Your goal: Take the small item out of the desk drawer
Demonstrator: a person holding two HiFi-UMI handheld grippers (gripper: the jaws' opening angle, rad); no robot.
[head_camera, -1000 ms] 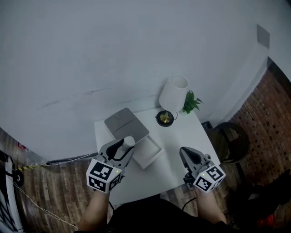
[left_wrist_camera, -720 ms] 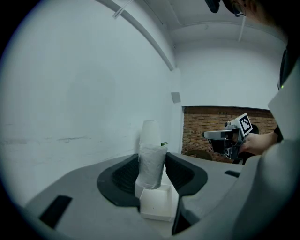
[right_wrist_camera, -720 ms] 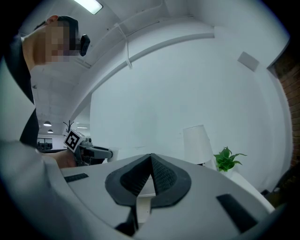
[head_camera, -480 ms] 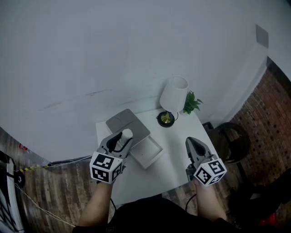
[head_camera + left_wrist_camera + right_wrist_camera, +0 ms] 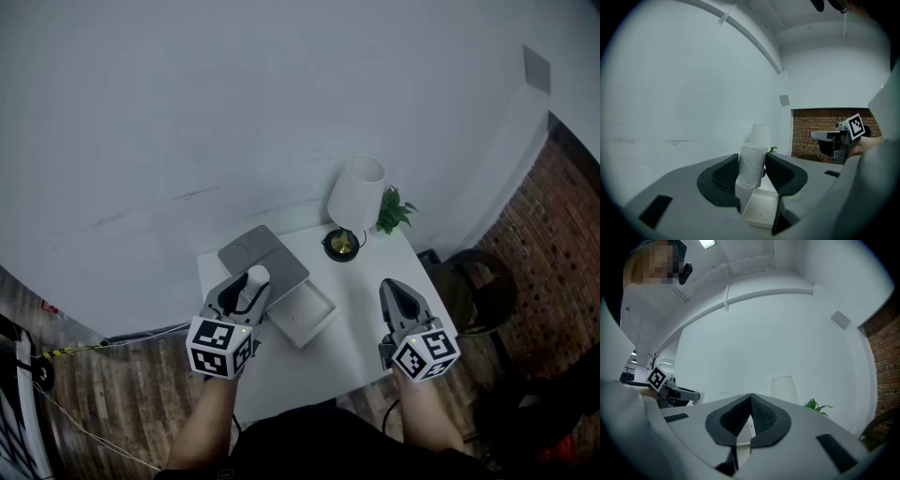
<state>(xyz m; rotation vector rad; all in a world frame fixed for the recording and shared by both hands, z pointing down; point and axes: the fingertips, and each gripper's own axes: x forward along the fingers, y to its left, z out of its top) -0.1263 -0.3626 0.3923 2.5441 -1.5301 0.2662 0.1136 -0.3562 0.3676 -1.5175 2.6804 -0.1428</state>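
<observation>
Two grippers: one in each hand, both held over the white desk (image 5: pixel 370 277).
Left gripper (image 5: pixel 752 155): jaws drawn in narrow, clamped on the small item, one dark pad against each side.
Small item (image 5: pixel 751 167): white, crumpled, roll-shaped; upright between the left jaws, top end poking above them; raised over the near left part of the drawer.
Right gripper (image 5: pixel 750 397): jaws pressed together, nothing between them; to the right of the drawer, apart from it.
Drawer (image 5: pixel 311 319): shallow white open box on the desk top, directly below and ahead of the left jaws; inside looks bare in the left gripper view.
Grey flat pad (image 5: pixel 261 253): on the desk, touching the drawer's far side.
Lamp (image 5: pixel 357 192): white shade, dark round base, at the far edge of the desk.
Plant (image 5: pixel 394 211): small, green, just beside the lamp on its right.
Surroundings: white wall behind the desk, brick wall (image 5: pixel 562 234) at right, dark round chair (image 5: pixel 478 291) near the desk's right side, wood floor (image 5: pixel 103 394).
</observation>
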